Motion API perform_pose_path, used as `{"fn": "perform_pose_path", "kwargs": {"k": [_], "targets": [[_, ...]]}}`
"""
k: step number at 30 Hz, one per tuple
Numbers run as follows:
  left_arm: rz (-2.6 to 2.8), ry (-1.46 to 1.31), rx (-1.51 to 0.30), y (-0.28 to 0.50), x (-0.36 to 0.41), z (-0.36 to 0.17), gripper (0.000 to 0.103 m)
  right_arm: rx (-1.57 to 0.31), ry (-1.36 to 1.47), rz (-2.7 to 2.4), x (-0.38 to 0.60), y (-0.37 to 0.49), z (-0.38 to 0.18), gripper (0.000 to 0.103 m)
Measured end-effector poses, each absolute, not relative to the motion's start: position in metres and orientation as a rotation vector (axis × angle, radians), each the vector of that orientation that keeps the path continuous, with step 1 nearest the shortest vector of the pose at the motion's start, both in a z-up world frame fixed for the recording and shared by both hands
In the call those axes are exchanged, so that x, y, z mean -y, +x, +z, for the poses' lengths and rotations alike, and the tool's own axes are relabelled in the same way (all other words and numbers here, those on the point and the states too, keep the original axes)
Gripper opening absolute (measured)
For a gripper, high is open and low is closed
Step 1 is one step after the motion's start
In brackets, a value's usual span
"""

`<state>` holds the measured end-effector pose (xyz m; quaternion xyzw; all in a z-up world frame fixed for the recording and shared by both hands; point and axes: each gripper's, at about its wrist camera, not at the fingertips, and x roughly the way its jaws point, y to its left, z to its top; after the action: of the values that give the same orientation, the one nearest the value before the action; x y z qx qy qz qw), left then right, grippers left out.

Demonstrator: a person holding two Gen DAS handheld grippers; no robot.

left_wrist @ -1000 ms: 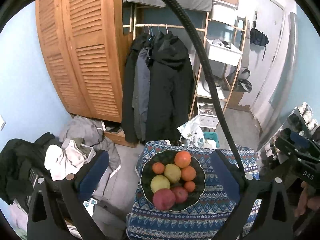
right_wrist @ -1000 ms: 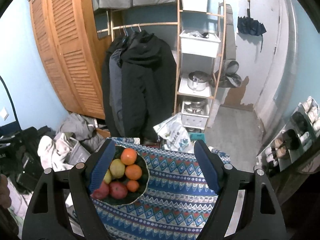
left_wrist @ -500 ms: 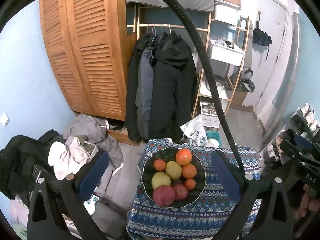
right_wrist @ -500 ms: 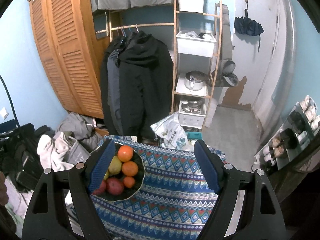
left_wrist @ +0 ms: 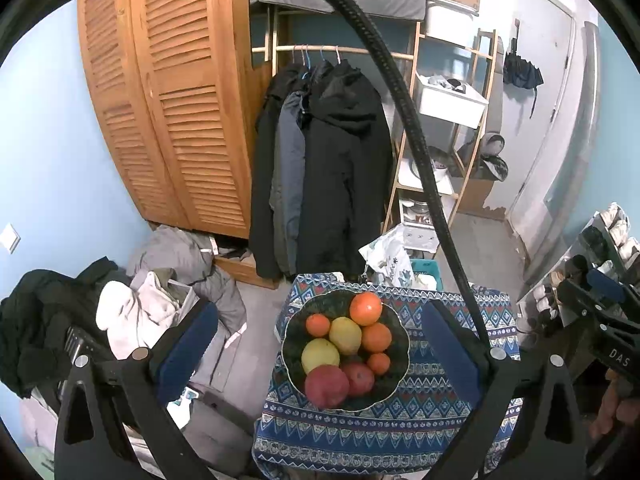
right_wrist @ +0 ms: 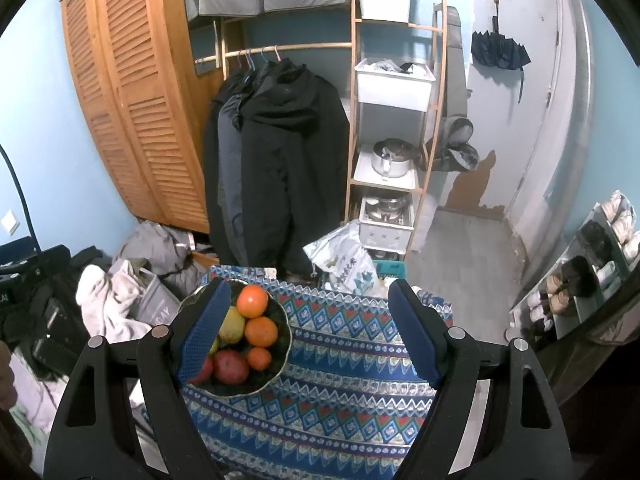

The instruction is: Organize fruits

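Jaws spread wide on left gripper [left_wrist: 320, 344] and right gripper [right_wrist: 310, 326], pinching nothing. Held high above table [right_wrist: 340, 400], fruits [left_wrist: 346, 336] heaped together in dark bowl [left_wrist: 396, 380], probably for a full overview.

left gripper [left_wrist: 320, 344]: matte black angular frame, blue textured finger pads [left_wrist: 188, 344], silver round screws, black ribbed cable overhead. right gripper [right_wrist: 310, 328]: identical build; white "das" lettering on its body.

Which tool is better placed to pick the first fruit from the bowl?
Probably the left tool: open, with the bowl centred between its fingers. The right tool, also open, faces bare tablecloth.
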<state>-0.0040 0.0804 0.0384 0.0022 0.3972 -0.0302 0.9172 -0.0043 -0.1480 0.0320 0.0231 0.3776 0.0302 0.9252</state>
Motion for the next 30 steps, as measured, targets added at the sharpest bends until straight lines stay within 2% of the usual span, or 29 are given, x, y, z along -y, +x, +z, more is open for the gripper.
{"fn": "perform_pose_path", "kwargs": {"k": [30], "targets": [[-0.064,-0.001,-0.820,-0.0035,-0.0836,0.0384,0.102,-0.780,0.048,0.063,0.1476,-0.0065,0.0291,0.080]]}}
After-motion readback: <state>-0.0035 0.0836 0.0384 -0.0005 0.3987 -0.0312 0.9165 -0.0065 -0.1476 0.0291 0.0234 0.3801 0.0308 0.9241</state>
